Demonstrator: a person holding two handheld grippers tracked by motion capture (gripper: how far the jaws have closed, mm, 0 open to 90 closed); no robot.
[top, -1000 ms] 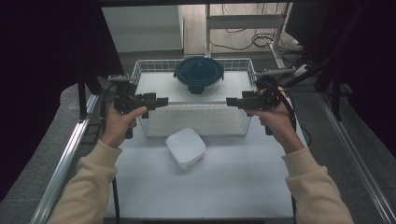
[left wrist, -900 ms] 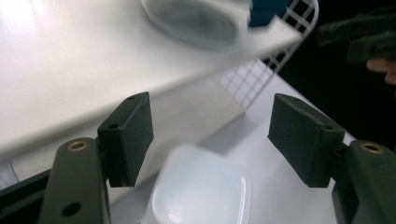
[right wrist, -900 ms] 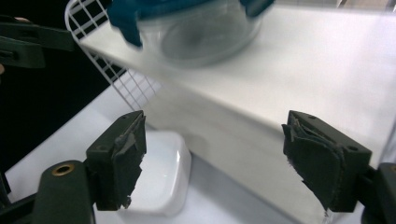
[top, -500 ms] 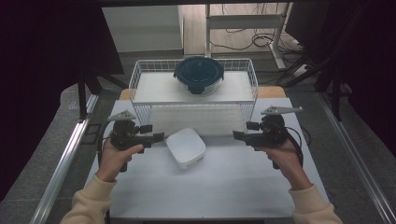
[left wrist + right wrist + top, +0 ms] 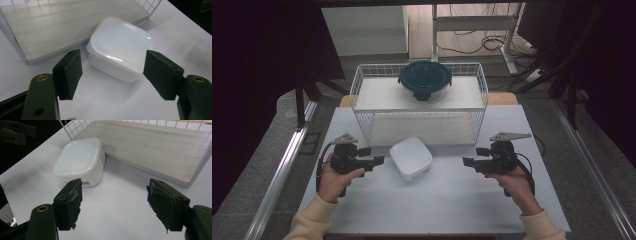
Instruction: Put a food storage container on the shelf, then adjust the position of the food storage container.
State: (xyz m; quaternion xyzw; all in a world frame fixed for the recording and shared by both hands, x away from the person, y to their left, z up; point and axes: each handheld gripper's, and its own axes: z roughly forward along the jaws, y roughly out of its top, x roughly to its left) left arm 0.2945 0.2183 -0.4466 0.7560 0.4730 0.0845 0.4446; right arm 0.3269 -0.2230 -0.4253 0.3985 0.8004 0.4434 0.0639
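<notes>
- High view is showing the white table (image 5: 437,210) taking up most of the frame, with the person's forearms coming in from the bottom edge.
- Sitting at the far end of it is a white wire basket (image 5: 362,95) with a pale board as its floor, and a round glass container with a dark blue clip lid (image 5: 425,80) is resting toward the back of it.
- Lying right in front of the basket, about mid-table, is the white lidded plastic container (image 5: 411,158), squarish with rounded corners and turned a bit diagonal. It's sitting flat on the table with the lid on, close to the basket's front edge but not touching it as far as I can tell.
- Left gripper (image 5: 381,160) is hovering just beside the container's left side, jaws standing wide apart with nothing between them. In the left gripper view the container (image 5: 122,47) is lying just past the pads, not touched.
- Right gripper (image 5: 466,162) is pointing in from the other side, a little further off. Its jaws have just been closing a touch but are spread wide and holding nothing; in the right gripper view the container (image 5: 80,160) is sitting up and to the left of them.
</notes>
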